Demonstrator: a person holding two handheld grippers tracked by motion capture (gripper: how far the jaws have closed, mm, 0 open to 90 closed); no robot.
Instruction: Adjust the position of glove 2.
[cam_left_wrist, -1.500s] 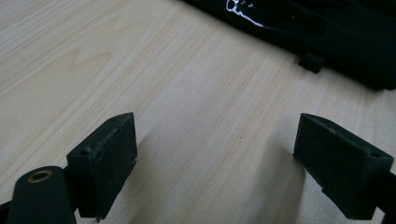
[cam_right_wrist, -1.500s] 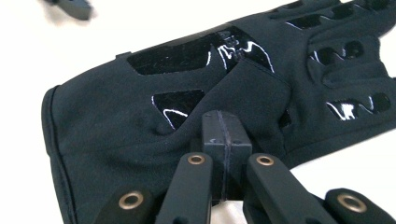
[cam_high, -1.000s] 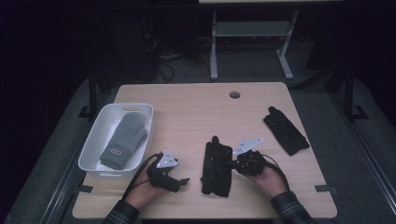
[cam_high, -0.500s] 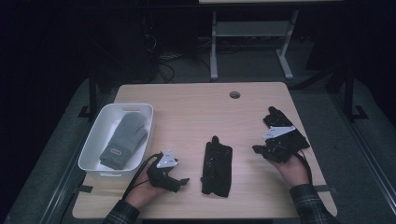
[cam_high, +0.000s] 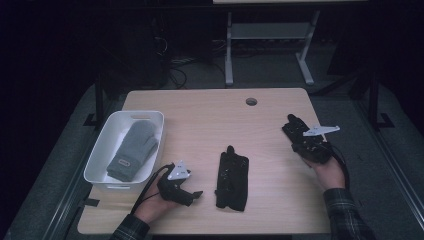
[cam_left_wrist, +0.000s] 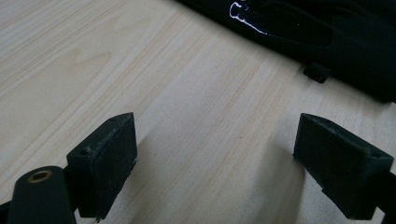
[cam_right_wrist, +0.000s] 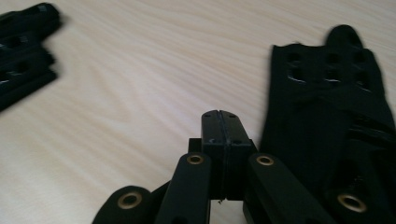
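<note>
A grey mitten (cam_high: 132, 150) already lies in the white bin (cam_high: 100, 155). Right of the bin, two black gloves (cam_high: 232, 181) (cam_high: 296, 129) remain on the bench (cam_high: 210, 125). Left gripper (cam_high: 189, 196) fingers spread; right gripper (cam_right_wrist: 223, 116), beside the farther glove, fingers pressed together, empty.

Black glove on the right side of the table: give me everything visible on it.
The right black glove looks like dark fabric with rows of small holes across its back and a strap-like band lower down. It lies flat on the wooden table near the right edge, fingers pointing away from the person. The right gripper, jaws shut and empty, sits beside it; contact cannot be told.
</note>
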